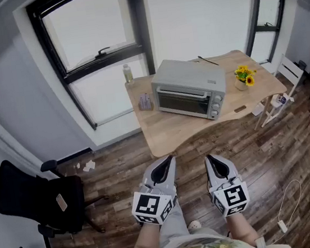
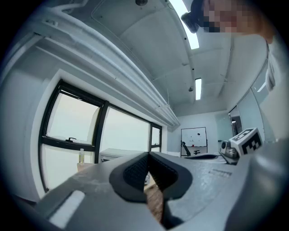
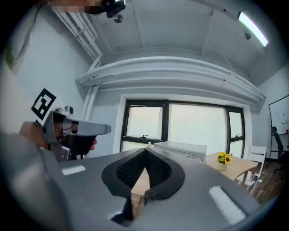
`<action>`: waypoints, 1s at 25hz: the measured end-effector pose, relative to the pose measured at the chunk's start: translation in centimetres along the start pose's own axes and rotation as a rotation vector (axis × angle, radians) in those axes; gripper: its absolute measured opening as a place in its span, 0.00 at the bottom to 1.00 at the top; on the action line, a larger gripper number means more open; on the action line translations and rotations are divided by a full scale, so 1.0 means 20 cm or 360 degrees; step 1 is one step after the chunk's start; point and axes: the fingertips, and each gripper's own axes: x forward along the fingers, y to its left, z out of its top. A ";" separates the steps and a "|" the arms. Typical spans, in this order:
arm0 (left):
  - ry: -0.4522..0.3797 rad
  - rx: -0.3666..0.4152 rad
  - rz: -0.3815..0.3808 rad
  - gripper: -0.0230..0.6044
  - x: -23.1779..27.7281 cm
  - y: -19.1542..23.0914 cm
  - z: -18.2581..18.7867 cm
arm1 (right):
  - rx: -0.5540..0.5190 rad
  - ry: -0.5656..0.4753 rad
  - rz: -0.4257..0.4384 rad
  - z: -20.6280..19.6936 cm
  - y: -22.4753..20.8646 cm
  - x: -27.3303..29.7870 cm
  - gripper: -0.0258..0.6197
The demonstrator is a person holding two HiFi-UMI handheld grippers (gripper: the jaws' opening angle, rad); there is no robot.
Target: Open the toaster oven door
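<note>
A silver toaster oven (image 1: 189, 89) stands on the wooden table (image 1: 167, 130), its glass door shut and knobs at its right end. My left gripper (image 1: 162, 170) and right gripper (image 1: 219, 166) hover side by side over the floor, well short of the table. Both are shut with nothing between their jaws. In the left gripper view the left gripper (image 2: 148, 159) points level toward the oven (image 2: 118, 155), mostly hidden behind it. The right gripper (image 3: 145, 154) in its own view also points level, with the oven (image 3: 180, 150) beyond its tips.
A small bottle (image 1: 128, 73), a flower pot (image 1: 243, 77), a dark stick (image 1: 208, 60) and small items (image 1: 145, 102) share the table. A black office chair (image 1: 38, 201) stands at the left on the wood floor. A white cable (image 1: 287, 205) lies at the right. Windows back the table.
</note>
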 end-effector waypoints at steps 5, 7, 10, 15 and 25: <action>0.0027 0.0052 0.0057 0.04 0.00 -0.11 -0.06 | -0.0061 0.0021 0.0067 -0.01 -0.05 -0.08 0.04; 0.0044 0.0054 0.0041 0.04 0.01 -0.13 -0.07 | -0.0063 0.0030 0.0059 -0.02 -0.06 -0.10 0.04; 0.0080 0.0092 0.0032 0.04 0.04 -0.14 -0.09 | -0.0090 0.0030 0.0058 -0.02 -0.07 -0.11 0.04; 0.0128 0.0194 0.0020 0.04 0.11 -0.12 -0.12 | -0.0175 0.0005 0.0048 -0.01 -0.11 -0.08 0.04; 0.0199 0.0370 -0.0027 0.29 0.33 0.05 -0.13 | -0.0286 0.0056 0.0076 -0.01 -0.23 0.14 0.22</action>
